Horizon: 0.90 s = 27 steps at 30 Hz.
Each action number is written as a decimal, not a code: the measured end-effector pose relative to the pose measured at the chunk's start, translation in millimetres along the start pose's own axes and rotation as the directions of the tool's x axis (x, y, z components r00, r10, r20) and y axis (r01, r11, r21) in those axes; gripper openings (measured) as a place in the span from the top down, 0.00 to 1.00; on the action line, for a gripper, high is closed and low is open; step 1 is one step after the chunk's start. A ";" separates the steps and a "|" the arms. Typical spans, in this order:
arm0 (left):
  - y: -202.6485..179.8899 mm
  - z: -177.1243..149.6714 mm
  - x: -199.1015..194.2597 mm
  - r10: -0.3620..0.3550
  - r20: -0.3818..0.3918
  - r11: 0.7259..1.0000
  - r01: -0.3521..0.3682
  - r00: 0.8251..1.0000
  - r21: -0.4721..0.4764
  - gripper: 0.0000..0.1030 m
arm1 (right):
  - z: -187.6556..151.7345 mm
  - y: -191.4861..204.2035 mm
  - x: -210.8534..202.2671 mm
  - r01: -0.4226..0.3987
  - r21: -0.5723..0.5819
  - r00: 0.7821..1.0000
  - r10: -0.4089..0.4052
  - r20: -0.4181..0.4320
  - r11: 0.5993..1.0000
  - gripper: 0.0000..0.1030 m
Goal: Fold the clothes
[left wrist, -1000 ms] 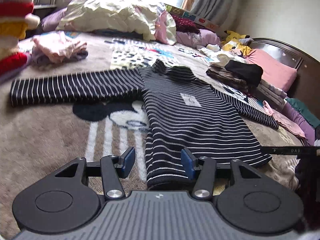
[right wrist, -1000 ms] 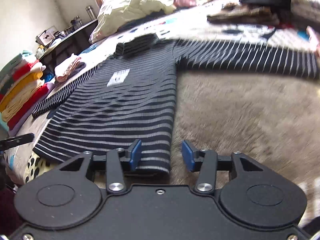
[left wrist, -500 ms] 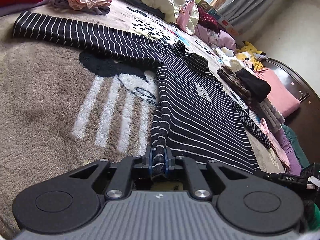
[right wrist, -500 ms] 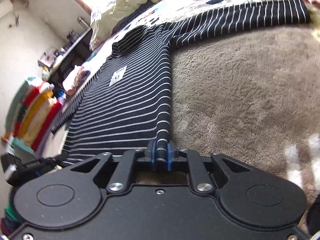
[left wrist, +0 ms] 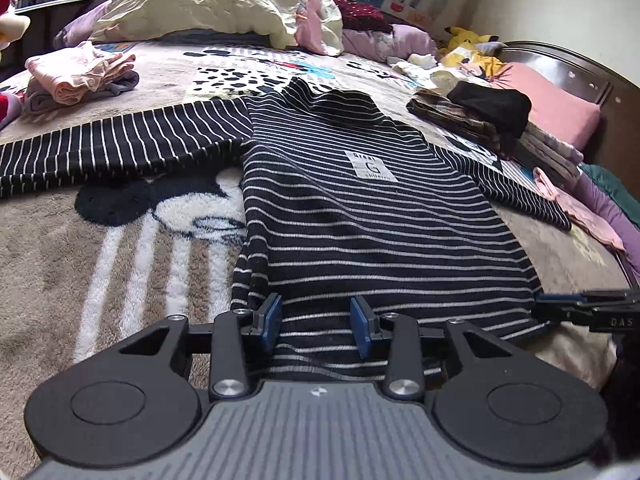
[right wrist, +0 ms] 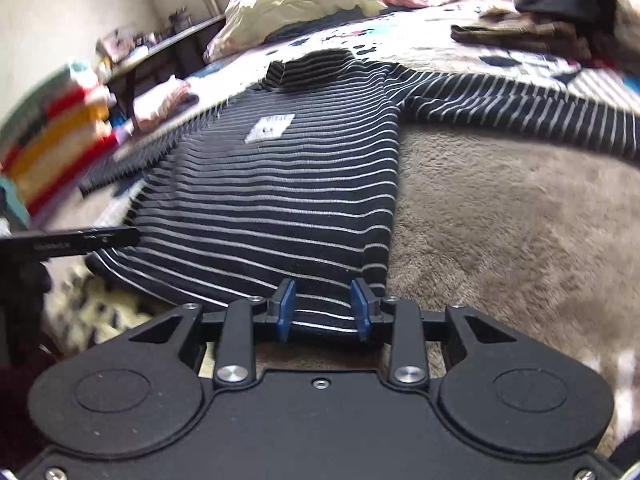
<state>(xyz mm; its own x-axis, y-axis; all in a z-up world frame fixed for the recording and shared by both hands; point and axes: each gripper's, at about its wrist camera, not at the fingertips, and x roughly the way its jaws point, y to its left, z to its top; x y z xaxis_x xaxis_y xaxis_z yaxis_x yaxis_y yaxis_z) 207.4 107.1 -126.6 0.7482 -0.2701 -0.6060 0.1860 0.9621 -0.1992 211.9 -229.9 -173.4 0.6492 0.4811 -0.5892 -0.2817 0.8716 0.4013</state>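
On the bed's brown fleece blanket (left wrist: 60, 264) the striped sweater (left wrist: 360, 216) lies flat, front up, with its turtleneck collar (left wrist: 332, 108) farthest from both cameras and a white label (left wrist: 370, 166) on the chest. One sleeve (left wrist: 112, 148) stretches out to the sweater's left side in the left wrist view, and the other sleeve (right wrist: 540, 116) runs out across the blanket in the right wrist view. The left gripper (left wrist: 316, 322) sits over the sweater's hem near one bottom corner, its blue fingers (left wrist: 270, 322) apart with striped fabric lying between them but not pinched. The right gripper (right wrist: 323, 310) sits at the opposite end of the hem, fingers (right wrist: 286, 310) likewise spread, the hem edge lying between them unclamped. The cloth near the left corner is slightly bunched into a fold. Beyond the collar lies a pale yellow duvet (left wrist: 208, 4). To the sweater's left side is a small pile of pink folded clothes (left wrist: 76, 76); on its other side sits a stack of folded clothes (left wrist: 480, 116) with a black item on top, next to a pink pillow (left wrist: 556, 108).
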 end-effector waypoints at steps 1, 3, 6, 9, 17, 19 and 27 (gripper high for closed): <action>-6.5 3.8 -4.8 -0.024 0.047 0.999 0.022 0.999 0.024 0.64 | 1.3 -11.3 -10.6 -0.018 0.052 0.999 0.016 0.043 0.998 0.70; -21.2 8.2 0.3 -0.070 0.080 0.996 0.066 0.994 0.055 0.64 | 4.1 -40.8 -26.7 -0.009 0.180 0.991 -0.015 0.134 0.984 0.69; -48.8 7.0 19.6 -0.078 0.056 0.991 0.072 0.995 0.114 0.64 | 6.9 -100.9 -37.3 0.066 0.430 0.952 -0.186 0.243 0.900 0.58; -81.6 5.3 30.4 -0.076 0.060 0.974 0.061 0.995 0.220 0.64 | 9.9 -147.9 -51.5 0.126 0.565 0.891 -0.343 0.296 0.816 0.57; -160.7 36.4 105.7 -0.040 0.055 0.863 0.007 0.998 0.505 0.64 | 54.6 -223.9 -41.2 0.169 0.560 0.857 -0.402 0.323 0.811 0.57; -179.1 41.2 129.4 -0.019 0.048 0.806 -0.013 0.999 0.592 0.64 | 64.6 -232.1 -23.9 0.173 0.521 0.884 -0.365 0.292 0.836 0.57; -235.2 34.3 218.4 0.032 0.035 0.488 -0.046 0.999 0.872 0.64 | 76.5 -220.9 -11.4 0.108 0.331 0.920 -0.220 0.325 0.937 0.91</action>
<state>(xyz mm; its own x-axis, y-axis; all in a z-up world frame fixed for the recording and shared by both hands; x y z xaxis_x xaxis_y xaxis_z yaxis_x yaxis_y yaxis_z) 348.9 -177.0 -185.7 0.7758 -0.2380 -0.5844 0.6111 0.5139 0.6020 320.8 -435.2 -201.7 0.8887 0.2196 -0.4025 0.0398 0.8376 0.5448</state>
